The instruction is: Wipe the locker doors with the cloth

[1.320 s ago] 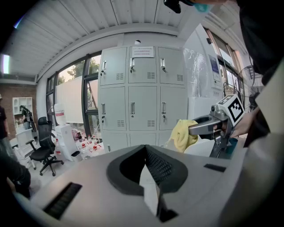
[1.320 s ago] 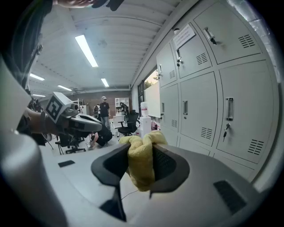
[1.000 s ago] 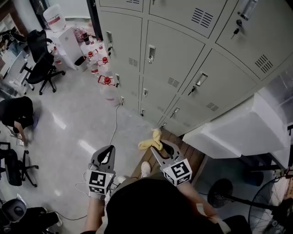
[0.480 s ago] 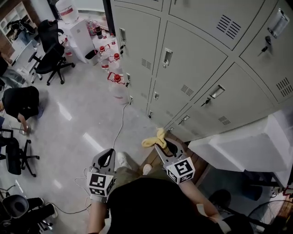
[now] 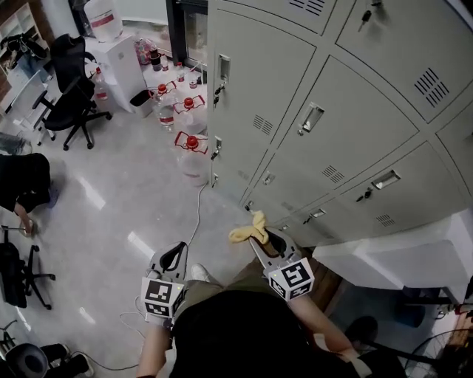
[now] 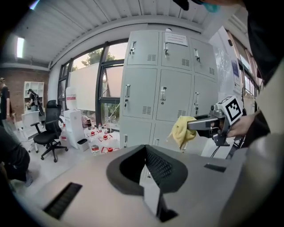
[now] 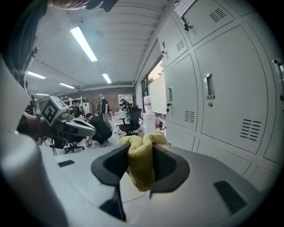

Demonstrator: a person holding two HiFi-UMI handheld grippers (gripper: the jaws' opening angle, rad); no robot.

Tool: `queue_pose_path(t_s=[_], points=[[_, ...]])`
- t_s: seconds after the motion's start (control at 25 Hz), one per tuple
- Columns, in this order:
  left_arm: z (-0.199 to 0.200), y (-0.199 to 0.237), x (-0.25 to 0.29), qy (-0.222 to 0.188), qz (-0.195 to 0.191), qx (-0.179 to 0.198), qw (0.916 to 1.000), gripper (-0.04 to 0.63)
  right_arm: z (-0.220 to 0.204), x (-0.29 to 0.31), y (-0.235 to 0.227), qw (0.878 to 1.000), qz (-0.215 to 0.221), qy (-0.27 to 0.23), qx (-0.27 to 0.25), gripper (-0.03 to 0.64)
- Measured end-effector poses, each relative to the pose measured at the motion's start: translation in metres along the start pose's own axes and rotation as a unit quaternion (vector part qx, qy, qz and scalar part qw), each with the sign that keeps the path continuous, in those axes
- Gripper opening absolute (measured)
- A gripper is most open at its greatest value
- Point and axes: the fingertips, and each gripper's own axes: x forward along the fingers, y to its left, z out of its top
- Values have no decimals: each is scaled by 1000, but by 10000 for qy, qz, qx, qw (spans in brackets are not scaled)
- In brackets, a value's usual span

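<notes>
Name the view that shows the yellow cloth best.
The right gripper view: the yellow cloth sits large and centred, pinched between the jaws of the right hand-held gripper. The head view shows it small at that gripper's tip; the left gripper view shows it small, from the side.

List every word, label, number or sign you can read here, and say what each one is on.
Nothing here can be read.
The sheet on a top locker door: print too small to read.
The red label on the water jug: blurred.
The marker cubes on the left tool and right tool: square patterns only, no letters.
The cloth: no print.
</notes>
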Motion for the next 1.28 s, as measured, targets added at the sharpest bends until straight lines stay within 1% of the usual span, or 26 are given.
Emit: queue_pose_path(t_s=[0.12, 0.24, 0.36, 0.44, 0.6, 0.72, 1.0, 1.28], points=[[-12, 46, 11, 59, -184, -126, 9997, 8, -9, 46, 8, 9997, -131, 170, 120, 144], [-13, 84, 14, 41, -315, -272, 9991, 8, -5, 79, 21, 9993, -199, 280, 168, 144], [-12, 109, 19, 17, -453, -343, 9984, 8, 4, 97, 30, 9989, -307, 304, 197, 145], [-9, 118, 26, -6, -557, -293, 9980, 8, 8, 105, 32, 9985, -386, 310, 217, 145], [-6, 121, 45, -25, -795, -300, 9964, 8, 8, 114, 28, 9978, -511, 346, 258, 144], [-3, 112, 67, 29, -1030, -306, 9942, 8, 6, 116, 11, 9966, -666, 365, 324, 144], [13, 98, 142, 220, -1411, -186, 9896, 8, 10, 126, -55, 9940, -944, 283, 483, 144], [54, 92, 211, 269, -1493, 43, 9884, 8, 17, 146, -120, 9923, -1024, 157, 677, 145]])
